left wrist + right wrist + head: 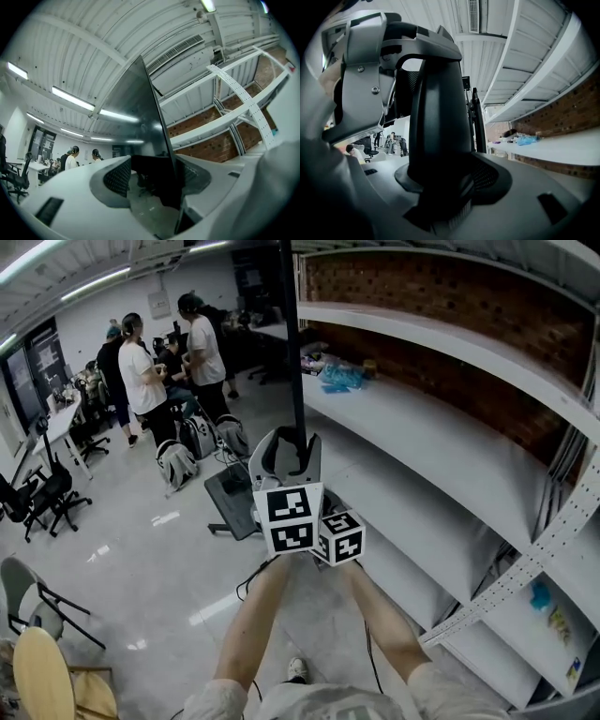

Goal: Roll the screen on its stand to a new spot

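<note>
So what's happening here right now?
A person is at the screen, seen edge-on beside the shelving. The left gripper is closed on the screen's edge. The right gripper sits right behind it, jaws round the left gripper's dark body; whether they squeeze it is unclear. The stand's base rests on the floor.

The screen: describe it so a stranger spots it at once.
Find the white shelving along the brick wall. Beside it the screen stands edge-on, a thin dark upright line in the left tool. Nothing nearby is as tall or thin.
</note>
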A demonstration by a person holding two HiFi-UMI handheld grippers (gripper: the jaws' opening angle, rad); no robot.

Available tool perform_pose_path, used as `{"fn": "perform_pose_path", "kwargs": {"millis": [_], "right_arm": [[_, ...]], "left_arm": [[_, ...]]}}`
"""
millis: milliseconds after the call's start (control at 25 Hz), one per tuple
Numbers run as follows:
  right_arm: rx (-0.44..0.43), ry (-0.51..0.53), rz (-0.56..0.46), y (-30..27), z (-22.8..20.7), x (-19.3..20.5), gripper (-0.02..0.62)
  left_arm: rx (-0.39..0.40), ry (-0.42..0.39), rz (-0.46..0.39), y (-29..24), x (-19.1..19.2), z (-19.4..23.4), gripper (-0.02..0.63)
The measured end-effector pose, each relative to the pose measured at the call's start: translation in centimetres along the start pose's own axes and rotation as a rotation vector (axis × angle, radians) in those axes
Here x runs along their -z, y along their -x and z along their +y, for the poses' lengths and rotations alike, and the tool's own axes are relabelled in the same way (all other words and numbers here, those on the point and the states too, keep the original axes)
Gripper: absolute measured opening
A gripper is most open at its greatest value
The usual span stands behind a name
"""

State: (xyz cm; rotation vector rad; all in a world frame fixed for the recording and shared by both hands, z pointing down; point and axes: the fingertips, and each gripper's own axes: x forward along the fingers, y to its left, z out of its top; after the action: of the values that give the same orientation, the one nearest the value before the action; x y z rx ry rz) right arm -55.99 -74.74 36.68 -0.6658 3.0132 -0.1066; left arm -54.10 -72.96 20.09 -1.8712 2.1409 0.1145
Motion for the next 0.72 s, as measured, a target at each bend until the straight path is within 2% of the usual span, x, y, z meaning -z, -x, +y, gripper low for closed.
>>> {"fn": "perform_pose_path", "kwargs": {"millis": [360, 720], "right_arm": [[0.016, 0.013, -0.009, 8.8, 3.1, -1.3, 0.244], [0.029, -0.001, -0.032, 18.8, 2.0, -1.7, 0.242]], "left_arm": [[0.026, 0.03, -0.032, 6.8, -3.5, -5.3, 0.272], [0.054, 0.047, -0.056, 11.2, -6.3, -14.2, 0.273]]}}
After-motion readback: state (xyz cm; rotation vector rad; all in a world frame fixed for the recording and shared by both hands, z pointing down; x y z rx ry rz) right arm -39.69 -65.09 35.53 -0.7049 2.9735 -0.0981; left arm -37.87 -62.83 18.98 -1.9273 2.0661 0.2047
